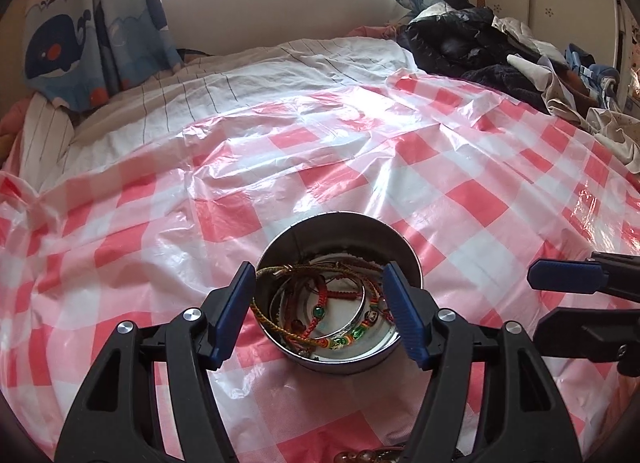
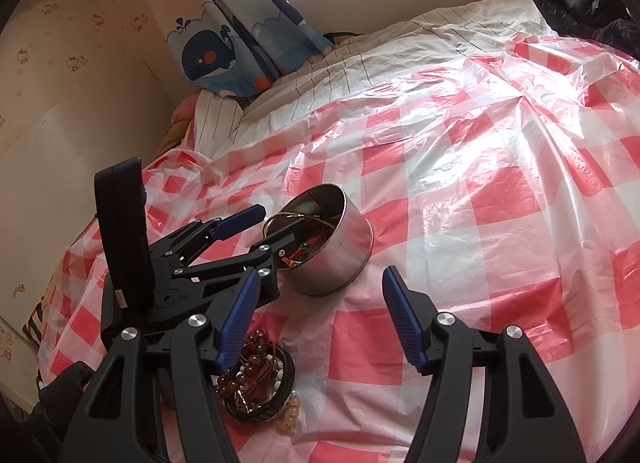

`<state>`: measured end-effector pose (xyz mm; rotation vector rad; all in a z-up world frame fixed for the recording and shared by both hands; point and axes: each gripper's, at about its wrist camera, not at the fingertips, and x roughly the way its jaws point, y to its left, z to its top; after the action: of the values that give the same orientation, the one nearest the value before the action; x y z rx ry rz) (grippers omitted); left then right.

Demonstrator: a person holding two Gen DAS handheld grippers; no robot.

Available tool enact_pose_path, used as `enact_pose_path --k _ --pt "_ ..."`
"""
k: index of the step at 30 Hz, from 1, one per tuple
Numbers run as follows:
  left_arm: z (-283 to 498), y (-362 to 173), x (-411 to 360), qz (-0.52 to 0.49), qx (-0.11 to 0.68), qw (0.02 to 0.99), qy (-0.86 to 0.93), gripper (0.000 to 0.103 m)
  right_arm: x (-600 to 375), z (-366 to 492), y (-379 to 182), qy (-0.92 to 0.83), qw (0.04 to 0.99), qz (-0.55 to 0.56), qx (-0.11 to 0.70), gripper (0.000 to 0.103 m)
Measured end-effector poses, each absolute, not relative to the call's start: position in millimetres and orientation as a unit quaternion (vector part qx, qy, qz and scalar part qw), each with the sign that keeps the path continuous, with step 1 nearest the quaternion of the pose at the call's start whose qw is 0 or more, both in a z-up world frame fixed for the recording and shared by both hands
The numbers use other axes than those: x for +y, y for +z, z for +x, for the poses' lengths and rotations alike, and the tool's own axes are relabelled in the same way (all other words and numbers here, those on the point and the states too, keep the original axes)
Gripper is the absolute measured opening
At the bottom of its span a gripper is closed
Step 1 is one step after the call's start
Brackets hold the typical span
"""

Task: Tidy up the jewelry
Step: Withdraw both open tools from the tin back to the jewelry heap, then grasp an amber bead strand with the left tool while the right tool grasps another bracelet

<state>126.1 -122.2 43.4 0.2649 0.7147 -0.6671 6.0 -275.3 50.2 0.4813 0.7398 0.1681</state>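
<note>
My left gripper (image 1: pixel 320 311) hangs at the round tin (image 1: pixel 340 359), low centre of its view, jaws apart and gripping nothing — the bracelets (image 1: pixel 332 315) already lie inside. My right gripper (image 2: pixel 316 323) is open too, empty. The step in hand looks like fetching the next piece: the bead pile (image 2: pixel 260 379), lower left in the right view, wants my right fingers brought down around one strand.

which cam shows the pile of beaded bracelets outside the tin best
The right wrist view. The pile of beaded bracelets lies whole on the checked plastic sheet, just beside the right gripper, short of the round metal tin. The left wrist view catches only a few amber beads at its bottom edge.
</note>
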Motion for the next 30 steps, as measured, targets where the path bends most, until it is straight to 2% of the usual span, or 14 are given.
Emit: enact_pose_path --k 9,13,16,18,21,27,30 --pt "146 34 -127 0.086 0.414 0.836 -0.35 0.063 -277 5 51 0.081 0.899 0.237 0.359 0.066" --pt "140 47 -114 0.073 0.404 0.844 -0.344 0.063 -277 4 52 0.083 0.899 0.239 0.357 0.066" --pt "125 58 -96 0.074 0.393 0.857 -0.326 0.069 -275 5 51 0.087 0.898 0.237 0.36 0.066" --pt "110 63 -83 0.078 0.386 0.866 -0.308 0.076 -272 6 50 0.089 0.897 0.233 0.365 0.066" --pt "83 60 -61 0.077 0.394 0.87 -0.285 0.08 -267 4 52 0.092 0.898 0.224 0.368 0.066" --pt "26 46 -25 0.056 0.41 0.867 -0.279 0.08 -262 -19 47 0.094 0.896 0.217 0.376 0.066" --pt "7 42 -25 0.087 0.401 0.867 -0.283 0.07 -258 -38 35 0.091 0.889 0.221 0.391 0.066"
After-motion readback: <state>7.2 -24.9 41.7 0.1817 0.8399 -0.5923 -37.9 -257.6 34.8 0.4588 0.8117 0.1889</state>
